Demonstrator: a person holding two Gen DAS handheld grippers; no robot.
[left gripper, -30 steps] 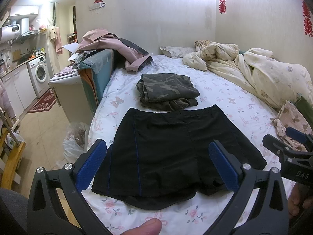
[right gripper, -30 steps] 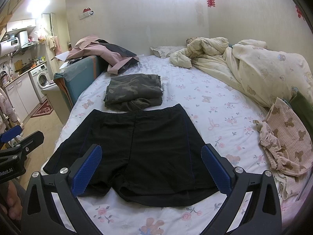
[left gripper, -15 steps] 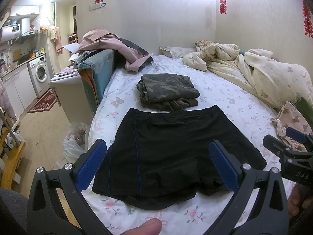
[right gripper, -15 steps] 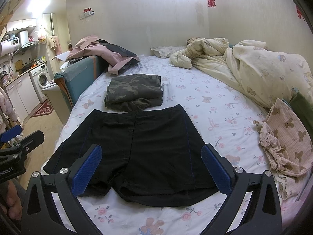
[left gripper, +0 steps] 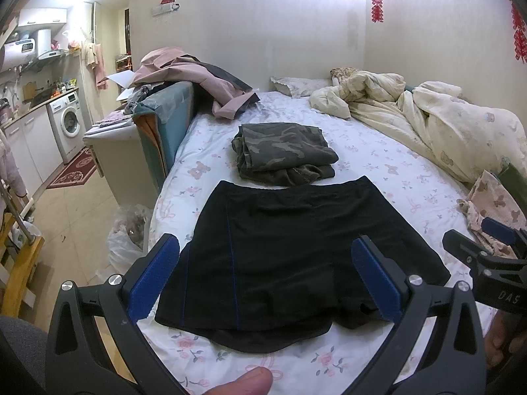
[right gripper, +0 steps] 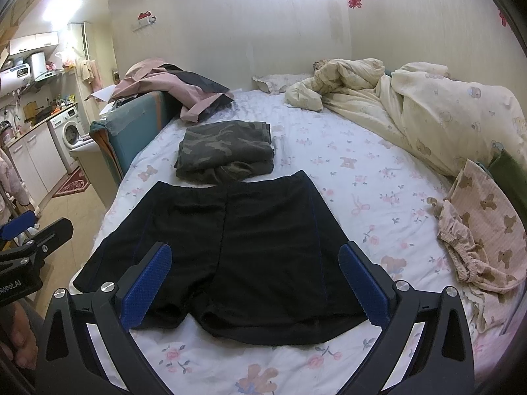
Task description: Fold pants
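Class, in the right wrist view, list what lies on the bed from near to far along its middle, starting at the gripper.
right gripper → black shorts → folded camouflage pants → pillow

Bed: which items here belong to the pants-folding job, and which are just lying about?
Job:
black shorts, spread flat
left gripper, open
right gripper, open

Lying about:
folded camouflage pants
bear-print garment
cream duvet
pink clothes pile
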